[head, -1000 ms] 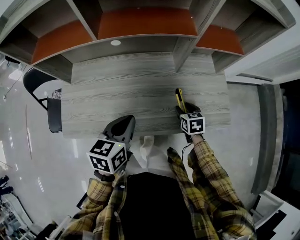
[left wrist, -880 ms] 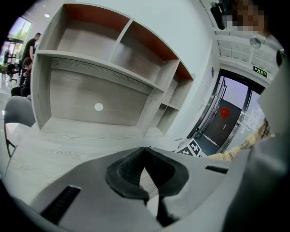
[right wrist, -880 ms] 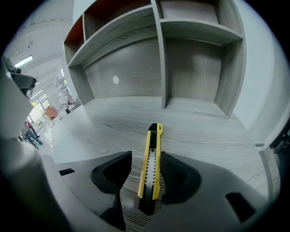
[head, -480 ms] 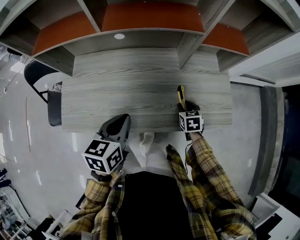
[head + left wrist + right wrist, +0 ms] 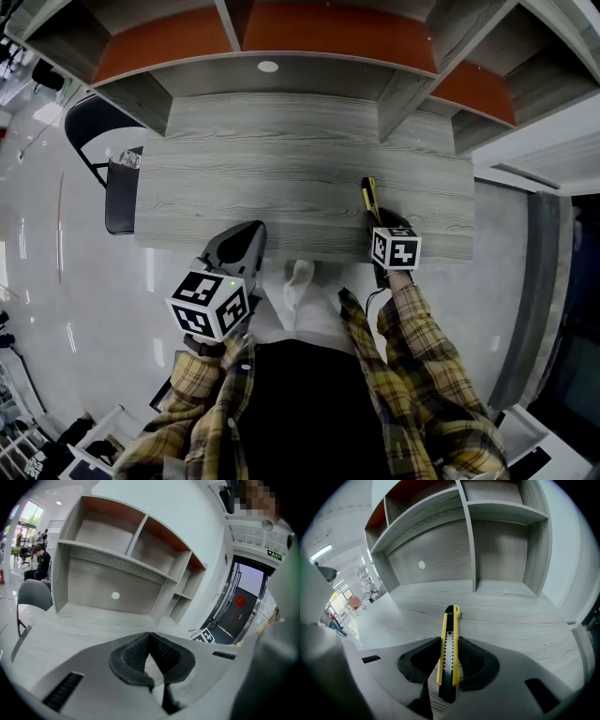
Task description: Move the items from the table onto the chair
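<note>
A yellow and black utility knife [image 5: 369, 195] lies on the grey wood table [image 5: 281, 169], right of centre. My right gripper [image 5: 380, 223] is over its near end. In the right gripper view the knife [image 5: 451, 620] runs lengthwise between the pads, which touch both its sides; the jaws of the right gripper [image 5: 449, 651] have just been closing on it. My left gripper [image 5: 246, 234] hangs over the table's near edge, left of centre; its pads [image 5: 140, 651] are shut with nothing between them. The black chair [image 5: 112, 178] stands at the table's left end.
A shelf unit with orange back panels [image 5: 281, 37] rises along the table's far side. A small clear object [image 5: 127, 159] rests on the chair seat. The chair's backrest [image 5: 33, 597] also shows at the left of the left gripper view. Glossy floor surrounds the table.
The head view has swung, so the chair and table sit further right in the picture. The left gripper has drifted a little along the near edge. The right gripper stays at the knife.
</note>
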{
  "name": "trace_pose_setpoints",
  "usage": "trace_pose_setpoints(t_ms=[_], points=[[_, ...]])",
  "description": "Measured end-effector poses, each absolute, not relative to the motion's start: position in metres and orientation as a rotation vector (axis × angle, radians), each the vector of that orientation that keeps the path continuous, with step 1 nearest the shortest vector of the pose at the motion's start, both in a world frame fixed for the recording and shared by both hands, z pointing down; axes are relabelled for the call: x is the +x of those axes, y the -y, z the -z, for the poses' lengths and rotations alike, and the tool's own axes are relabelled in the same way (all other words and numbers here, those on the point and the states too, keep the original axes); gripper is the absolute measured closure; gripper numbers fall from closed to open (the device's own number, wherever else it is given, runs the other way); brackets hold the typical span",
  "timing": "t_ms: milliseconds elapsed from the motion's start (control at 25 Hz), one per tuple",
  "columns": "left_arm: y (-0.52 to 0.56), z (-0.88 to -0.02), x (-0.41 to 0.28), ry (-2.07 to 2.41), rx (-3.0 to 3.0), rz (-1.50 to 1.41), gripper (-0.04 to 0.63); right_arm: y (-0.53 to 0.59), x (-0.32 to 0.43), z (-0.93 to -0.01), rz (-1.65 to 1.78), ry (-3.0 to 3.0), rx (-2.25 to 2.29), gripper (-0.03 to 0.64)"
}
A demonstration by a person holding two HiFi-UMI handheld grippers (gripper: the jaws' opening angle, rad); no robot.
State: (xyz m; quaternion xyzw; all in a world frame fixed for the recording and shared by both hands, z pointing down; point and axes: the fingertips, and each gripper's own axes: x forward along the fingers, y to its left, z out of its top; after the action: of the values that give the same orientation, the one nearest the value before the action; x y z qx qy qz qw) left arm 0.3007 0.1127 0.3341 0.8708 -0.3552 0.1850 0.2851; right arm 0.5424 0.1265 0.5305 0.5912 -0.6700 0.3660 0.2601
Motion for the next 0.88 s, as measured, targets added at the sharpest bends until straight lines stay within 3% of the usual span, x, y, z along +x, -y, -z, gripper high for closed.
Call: trace_pose_setpoints(t_ms=[440, 880], points=[[-0.102, -0.325, 0.209, 1.106, 2.27, -0.386, 0.592, -0.091, 0.407, -0.462, -0.913, 2.106, 1.451, 0.489], [-0.053, -0.342, -0.03, 1.273, 2.14, -0.337, 0.591, -0.029, 0.1, -0.428, -0.786, 2.344, 1.063, 0.489]])
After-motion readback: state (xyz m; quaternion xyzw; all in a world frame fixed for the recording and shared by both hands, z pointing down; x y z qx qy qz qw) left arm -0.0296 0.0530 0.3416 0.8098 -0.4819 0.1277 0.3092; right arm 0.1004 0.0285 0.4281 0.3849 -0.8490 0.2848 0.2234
